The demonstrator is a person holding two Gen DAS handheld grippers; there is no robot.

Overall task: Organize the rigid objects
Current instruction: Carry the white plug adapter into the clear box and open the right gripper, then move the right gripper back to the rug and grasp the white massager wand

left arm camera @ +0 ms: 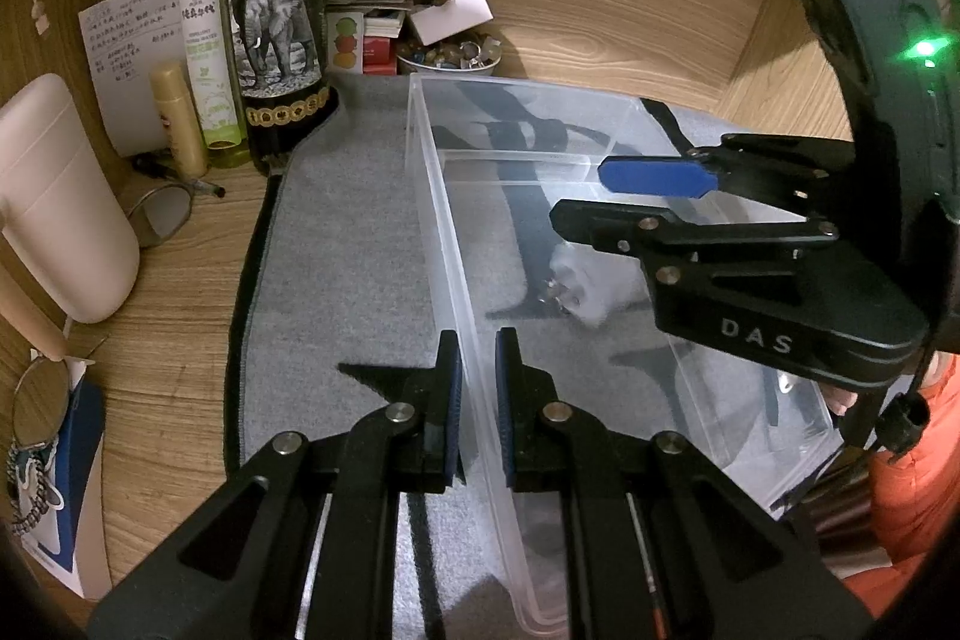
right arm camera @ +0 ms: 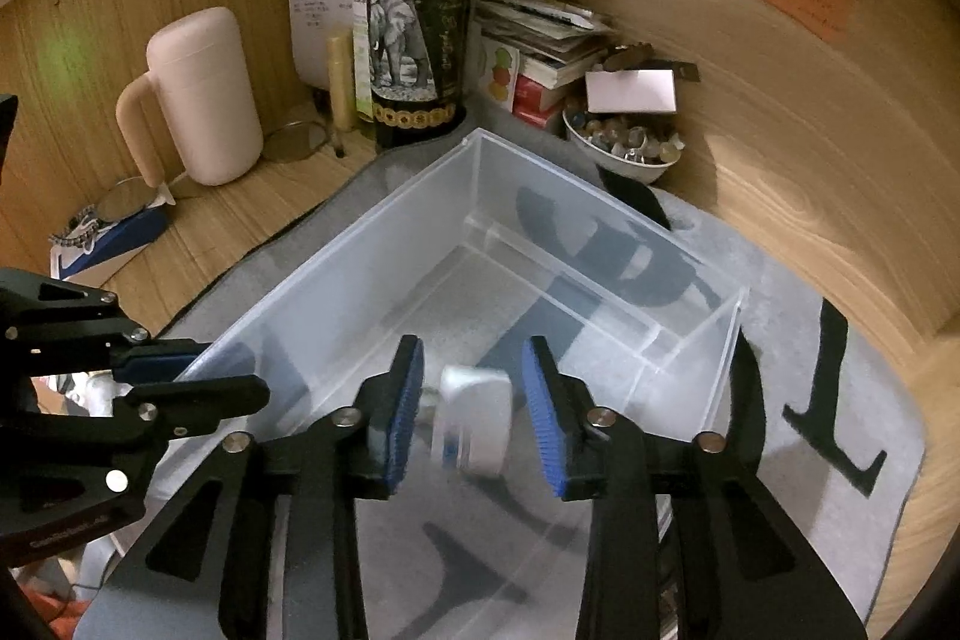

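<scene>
A clear plastic bin (left arm camera: 438, 196) (right arm camera: 336, 268) with an inner divider sits on a grey mat. My left gripper (left arm camera: 478, 400) is shut on the bin's left wall, one pad on each side; it also shows at the left of the right wrist view (right arm camera: 174, 376). My right gripper (right arm camera: 474, 412) is open above the bin; it also shows in the left wrist view (left arm camera: 606, 196). A small white plug-like object (right arm camera: 474, 421) (left arm camera: 576, 289) is blurred between and below its open fingers, inside the bin, apart from both pads.
A dark wine bottle (left arm camera: 276, 16) (right arm camera: 420, 28), a spray bottle (left arm camera: 207, 40), a pink mug (right arm camera: 204, 94), stacked papers (right arm camera: 540, 28) and a bowl of small items (right arm camera: 624, 148) stand behind the bin. Wooden walls close the back and right. A watch lies on a blue box (right arm camera: 96, 232).
</scene>
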